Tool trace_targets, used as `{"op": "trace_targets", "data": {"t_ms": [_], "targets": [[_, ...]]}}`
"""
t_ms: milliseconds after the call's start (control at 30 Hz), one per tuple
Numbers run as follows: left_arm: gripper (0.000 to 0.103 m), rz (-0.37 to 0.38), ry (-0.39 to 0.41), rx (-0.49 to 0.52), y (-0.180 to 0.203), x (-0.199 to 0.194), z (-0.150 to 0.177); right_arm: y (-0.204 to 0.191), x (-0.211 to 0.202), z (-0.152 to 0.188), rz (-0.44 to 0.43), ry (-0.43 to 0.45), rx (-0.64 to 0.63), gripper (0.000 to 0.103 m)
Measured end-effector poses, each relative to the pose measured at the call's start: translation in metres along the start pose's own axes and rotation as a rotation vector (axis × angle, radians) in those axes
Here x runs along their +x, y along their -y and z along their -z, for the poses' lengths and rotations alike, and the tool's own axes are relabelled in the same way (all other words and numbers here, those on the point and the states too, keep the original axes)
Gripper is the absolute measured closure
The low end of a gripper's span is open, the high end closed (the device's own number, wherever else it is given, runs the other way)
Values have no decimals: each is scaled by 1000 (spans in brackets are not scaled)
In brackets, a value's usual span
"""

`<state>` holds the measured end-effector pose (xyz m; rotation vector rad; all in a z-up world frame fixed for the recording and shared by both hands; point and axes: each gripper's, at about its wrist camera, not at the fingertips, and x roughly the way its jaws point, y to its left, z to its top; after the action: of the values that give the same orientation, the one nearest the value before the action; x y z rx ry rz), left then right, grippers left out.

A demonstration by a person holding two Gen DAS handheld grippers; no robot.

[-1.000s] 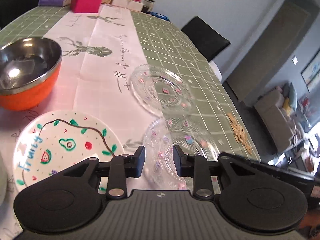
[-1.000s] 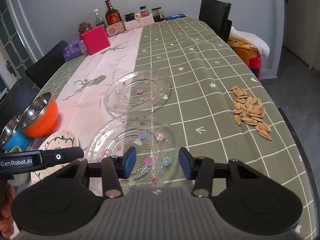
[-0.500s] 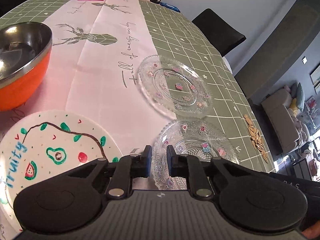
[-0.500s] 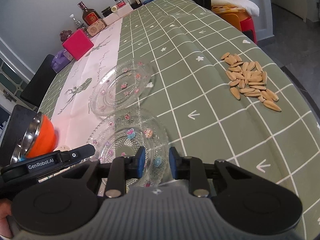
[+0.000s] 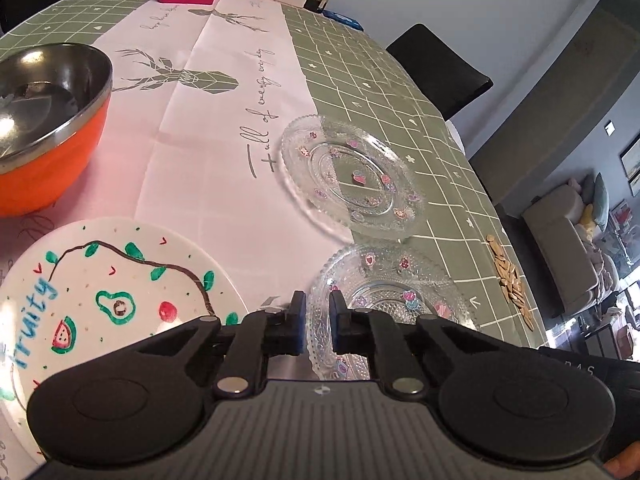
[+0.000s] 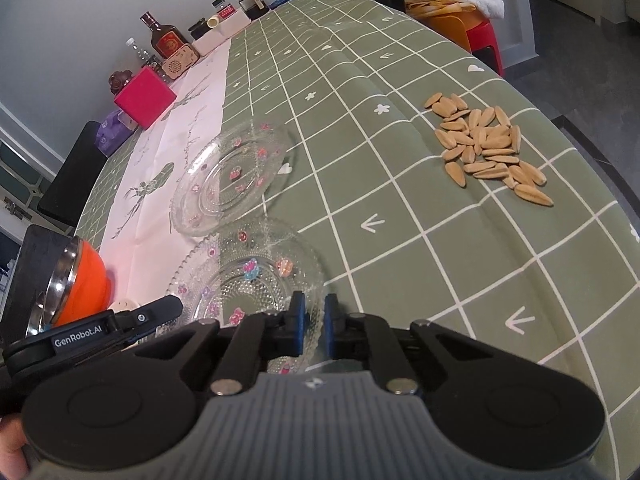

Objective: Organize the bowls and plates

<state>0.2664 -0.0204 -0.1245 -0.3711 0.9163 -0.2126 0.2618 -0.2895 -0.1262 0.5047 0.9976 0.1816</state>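
A near glass plate (image 5: 392, 300) with small flower marks is held by both grippers. My left gripper (image 5: 318, 322) is shut on its left rim. My right gripper (image 6: 314, 326) is shut on its near right rim; the plate also shows in the right wrist view (image 6: 248, 276). A second glass plate (image 5: 348, 176) lies just beyond it, also seen in the right wrist view (image 6: 232, 180). A white "Fruity" plate (image 5: 100, 292) lies at the left. An orange bowl (image 5: 44, 120) with a steel inside stands behind it.
A heap of seeds (image 6: 488, 148) lies on the green checked cloth at the right. A pink box (image 6: 145, 98), bottles and jars (image 6: 166, 40) stand at the table's far end. Black chairs (image 5: 440, 68) stand along the sides.
Both grippers moved in and closed from open onto the near glass plate's rim, one on each side. The plate now looks tilted and lifted slightly.
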Motion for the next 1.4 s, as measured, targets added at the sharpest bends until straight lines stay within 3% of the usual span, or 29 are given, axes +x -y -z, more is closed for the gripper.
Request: {"op": "trace_targets", "data": {"t_ms": [200, 467, 900, 1233, 1400], "targets": [[91, -3, 31, 6, 3, -17, 3, -6, -9, 0, -13, 8, -22, 96], [91, -8, 76, -13, 4, -74, 18, -19, -42, 21, -83, -1, -61, 95], [91, -35, 100, -136, -22, -149, 93, -47, -86, 93, -146, -13, -228, 95], [91, -48, 81, -169, -40, -163, 151, -41, -96, 143, -155, -56, -263, 96], [91, -50, 76, -182, -49, -159, 158, -42, -88, 152, -144, -88, -275, 96]]}}
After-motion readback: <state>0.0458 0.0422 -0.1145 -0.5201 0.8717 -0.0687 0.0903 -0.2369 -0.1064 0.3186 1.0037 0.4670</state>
